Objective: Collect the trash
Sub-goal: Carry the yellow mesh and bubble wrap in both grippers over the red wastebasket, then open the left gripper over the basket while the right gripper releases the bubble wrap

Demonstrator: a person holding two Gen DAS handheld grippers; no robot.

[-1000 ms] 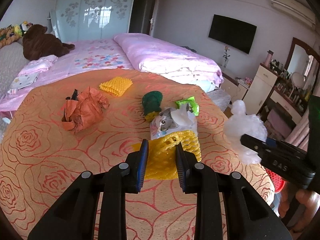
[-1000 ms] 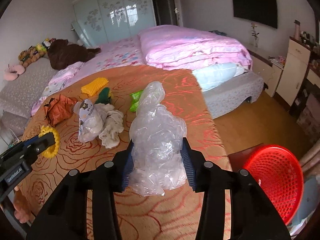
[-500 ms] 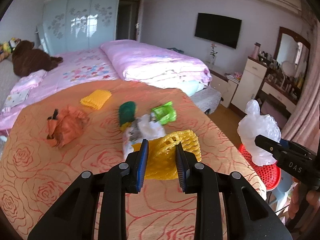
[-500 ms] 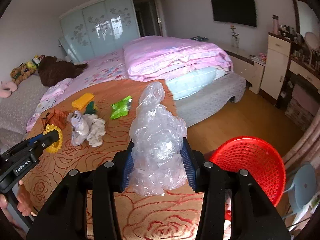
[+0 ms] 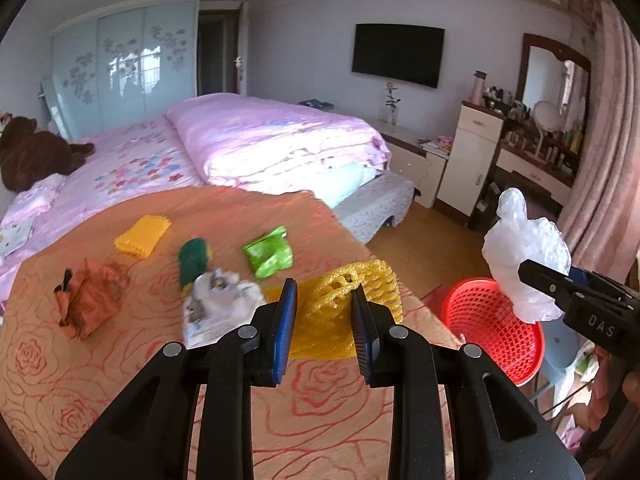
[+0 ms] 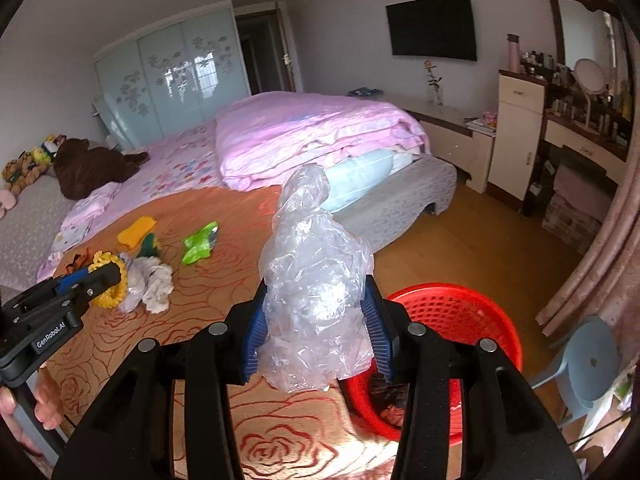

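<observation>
On the left of the orange rose-patterned bedspread (image 5: 120,380) lies a crumpled orange bag (image 5: 90,300), and beyond it a flat yellow foam net (image 5: 142,236). Next come a dark green wrapper (image 5: 192,262), a white crumpled wrapper with tissue (image 5: 218,306) and a bright green packet (image 5: 270,254), all loose on the spread. The left gripper (image 5: 324,320) is pinched on a yellow foam fruit net (image 5: 356,292), held above the near edge of the bedspread. Right of that, on the wooden floor just beside the bed, stands a red mesh wastebasket (image 6: 460,320). The right gripper (image 6: 316,328) is clamped on a crumpled clear plastic bag (image 6: 316,280), which stands up between its blue pads over the near rim of the wastebasket. Farther right is a small blue stool (image 6: 588,364).
</observation>
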